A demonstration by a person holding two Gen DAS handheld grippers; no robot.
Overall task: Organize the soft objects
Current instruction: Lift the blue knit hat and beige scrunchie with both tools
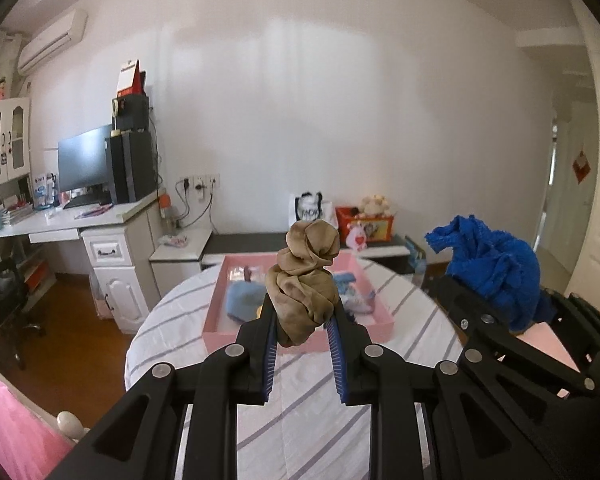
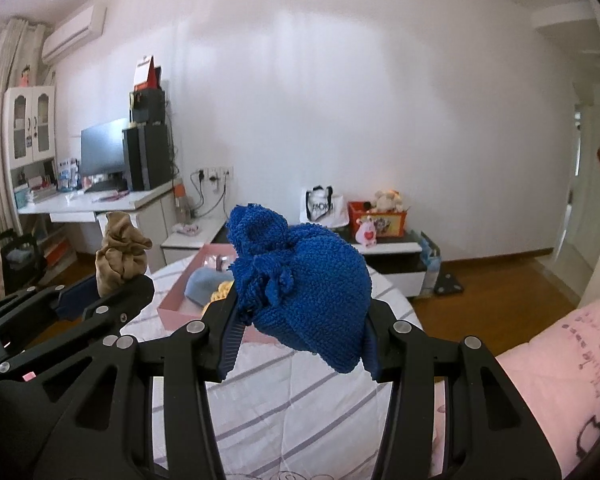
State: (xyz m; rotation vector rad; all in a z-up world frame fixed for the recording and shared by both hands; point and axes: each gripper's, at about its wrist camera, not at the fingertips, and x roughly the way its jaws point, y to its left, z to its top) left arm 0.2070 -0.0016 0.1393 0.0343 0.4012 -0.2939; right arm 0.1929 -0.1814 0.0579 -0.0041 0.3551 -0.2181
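Left wrist: brown sock (image 1: 304, 280) in claw (image 1: 302, 312)

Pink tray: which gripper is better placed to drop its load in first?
Left, probably. The left gripper, shut on the tan stocking bundle, points straight at the pink tray. The right gripper, holding the blue knit piece, sits off to the tray's right.

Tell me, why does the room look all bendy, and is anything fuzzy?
Left wrist view: the fisheye lens curves the walls and darkens the corners; the brown cloth looks sharp, the pink tray behind it softer. Right wrist view: same bending; the blue knit is crisp.
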